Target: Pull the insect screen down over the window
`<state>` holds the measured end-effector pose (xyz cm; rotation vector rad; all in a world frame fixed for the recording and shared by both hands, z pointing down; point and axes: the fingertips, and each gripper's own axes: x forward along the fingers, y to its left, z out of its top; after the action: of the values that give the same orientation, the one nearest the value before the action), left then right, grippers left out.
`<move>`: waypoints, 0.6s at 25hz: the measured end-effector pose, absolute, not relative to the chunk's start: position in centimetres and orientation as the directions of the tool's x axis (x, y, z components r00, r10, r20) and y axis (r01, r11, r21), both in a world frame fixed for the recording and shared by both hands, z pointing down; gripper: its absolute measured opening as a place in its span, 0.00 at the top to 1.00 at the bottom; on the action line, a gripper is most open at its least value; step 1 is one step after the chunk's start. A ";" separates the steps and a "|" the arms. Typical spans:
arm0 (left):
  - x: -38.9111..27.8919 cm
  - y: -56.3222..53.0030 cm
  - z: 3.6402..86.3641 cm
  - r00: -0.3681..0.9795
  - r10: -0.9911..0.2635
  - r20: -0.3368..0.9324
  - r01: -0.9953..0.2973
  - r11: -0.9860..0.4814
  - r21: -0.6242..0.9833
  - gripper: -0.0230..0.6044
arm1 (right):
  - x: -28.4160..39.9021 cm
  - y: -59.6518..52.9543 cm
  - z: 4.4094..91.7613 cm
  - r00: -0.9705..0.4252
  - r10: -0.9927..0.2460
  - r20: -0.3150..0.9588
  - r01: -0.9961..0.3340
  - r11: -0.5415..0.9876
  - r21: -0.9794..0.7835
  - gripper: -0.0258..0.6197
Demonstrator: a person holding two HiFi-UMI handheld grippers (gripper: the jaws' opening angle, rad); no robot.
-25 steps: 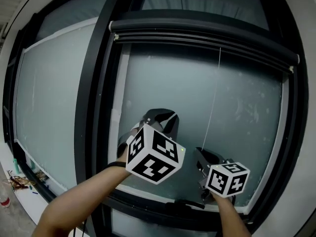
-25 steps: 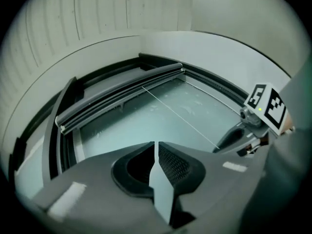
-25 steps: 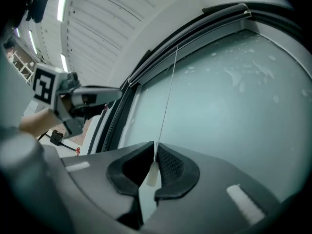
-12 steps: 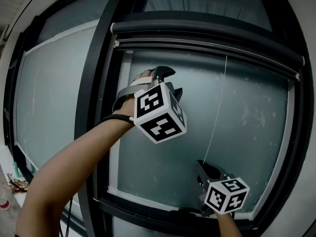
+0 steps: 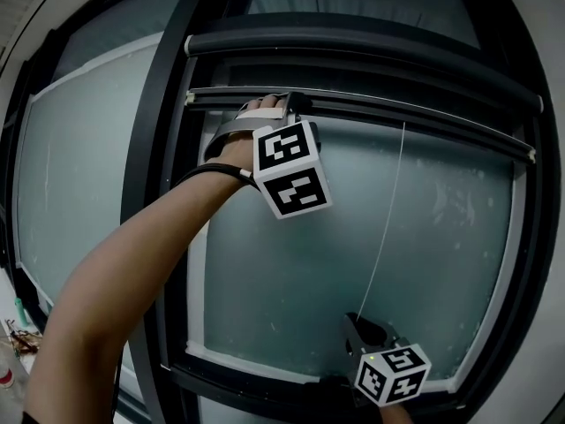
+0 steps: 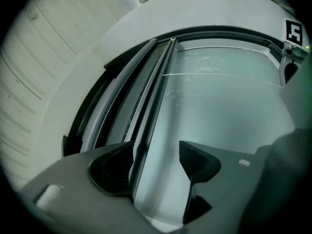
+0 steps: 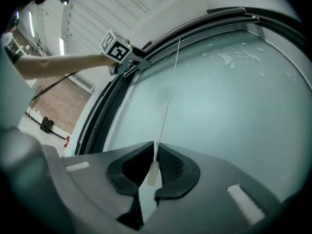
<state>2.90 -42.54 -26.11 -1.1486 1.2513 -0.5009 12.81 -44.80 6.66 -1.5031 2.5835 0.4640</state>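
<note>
The insect screen's dark bottom bar (image 5: 424, 117) hangs a little below its roller housing (image 5: 353, 47) at the window's top. My left gripper (image 5: 298, 106) is raised to the bar's left end. Its jaws have just been opening and stand open, with the bar (image 6: 155, 99) running between them, close to the left pad (image 6: 113, 167) and apart from the right one. A thin white pull cord (image 5: 381, 223) drops from the bar to my right gripper (image 5: 355, 321), low on the pane. That gripper (image 7: 153, 152) is shut on the cord's white end piece (image 7: 152, 173).
Frosted glass (image 5: 441, 237) fills the pane behind the cord. A thick black mullion (image 5: 154, 193) divides it from a second pane (image 5: 79, 184) on the left. A dark handle (image 5: 327, 383) sits on the bottom frame. Small items lie on the floor (image 5: 13, 329) at lower left.
My left gripper rose from mid-pane to the bottom bar and rolled. The right gripper sank with the cord, and the bar came down away from the housing.
</note>
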 end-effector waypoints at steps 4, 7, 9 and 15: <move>4.2 -43.9 -25.8 0.301 -0.852 -0.429 -0.201 0.383 -0.901 0.43 | 12.5 -44.9 7.1 -0.497 -0.831 -0.250 -0.866 0.456 0.206 0.92; 5.0 -44.5 -25.8 0.289 -0.860 -0.420 -0.171 0.385 -0.907 0.42 | 12.8 -44.5 7.4 -0.501 -0.828 -0.253 -0.864 0.462 0.202 0.92; 5.4 -44.8 -25.7 0.286 -0.865 -0.412 -0.173 0.376 -0.910 0.42 | 13.3 -44.5 7.8 -0.502 -0.829 -0.247 -0.863 0.460 0.208 0.92; 5.3 -45.0 -25.5 0.273 -0.883 -0.383 -0.121 0.363 -0.924 0.49 | 14.1 -43.9 8.2 -0.496 -0.838 -0.228 -0.864 0.452 0.220 0.92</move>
<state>5.30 -44.99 -25.54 -1.0935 1.1961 -0.6813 14.14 -43.88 8.23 -1.5291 2.6027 0.4721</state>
